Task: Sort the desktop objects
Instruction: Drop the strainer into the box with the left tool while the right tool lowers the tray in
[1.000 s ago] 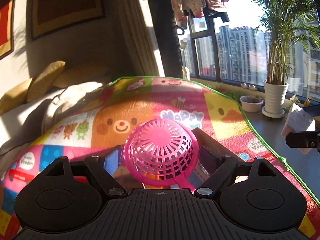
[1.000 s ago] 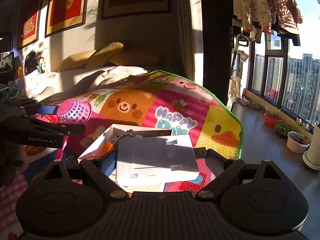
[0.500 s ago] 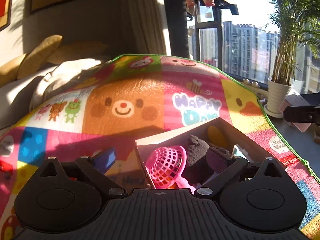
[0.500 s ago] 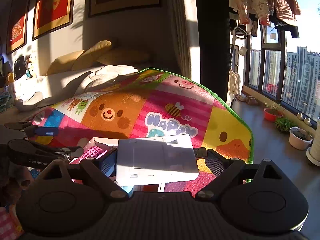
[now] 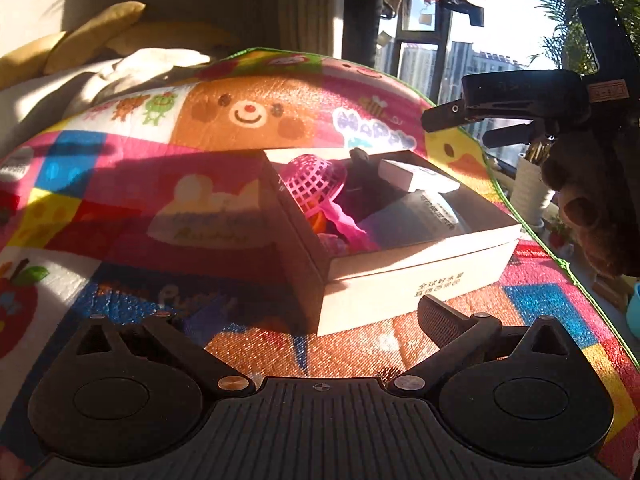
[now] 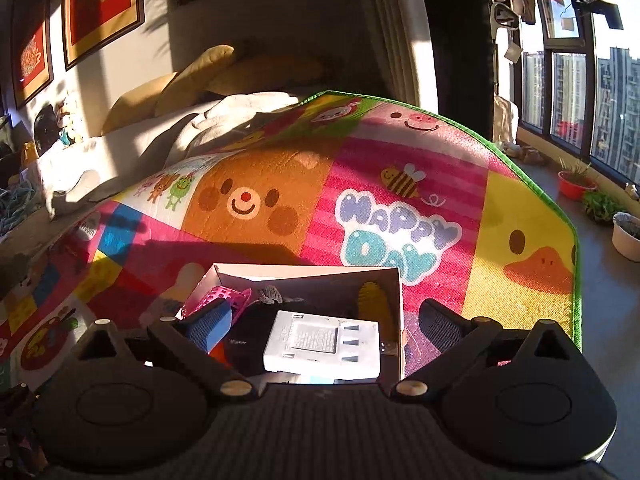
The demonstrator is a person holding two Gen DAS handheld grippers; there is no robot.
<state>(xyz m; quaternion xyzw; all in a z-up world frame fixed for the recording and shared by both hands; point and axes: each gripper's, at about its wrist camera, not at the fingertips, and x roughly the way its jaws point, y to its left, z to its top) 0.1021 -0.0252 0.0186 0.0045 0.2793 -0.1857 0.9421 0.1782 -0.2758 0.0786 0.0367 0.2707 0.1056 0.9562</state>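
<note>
both grippers, left gripper [image 5: 296, 320] and right gripper [image 6: 320, 320], just opened wide, empty; box [image 5: 400, 280] rim near, seemingly untouched.

The box [image 5: 408, 276] stands on the play mat [image 5: 224, 120], which lies on the floor. In the box the strainer [image 5: 314, 182] lies at the left, and the flat device [image 6: 322, 346] lies to its right, on top of other things. Behind the mat is the sofa [image 6: 132, 140] with cushions [image 6: 192, 76]. Right of the mat, flower pots [image 6: 626, 234] stand along the window [image 6: 568, 96].
</note>
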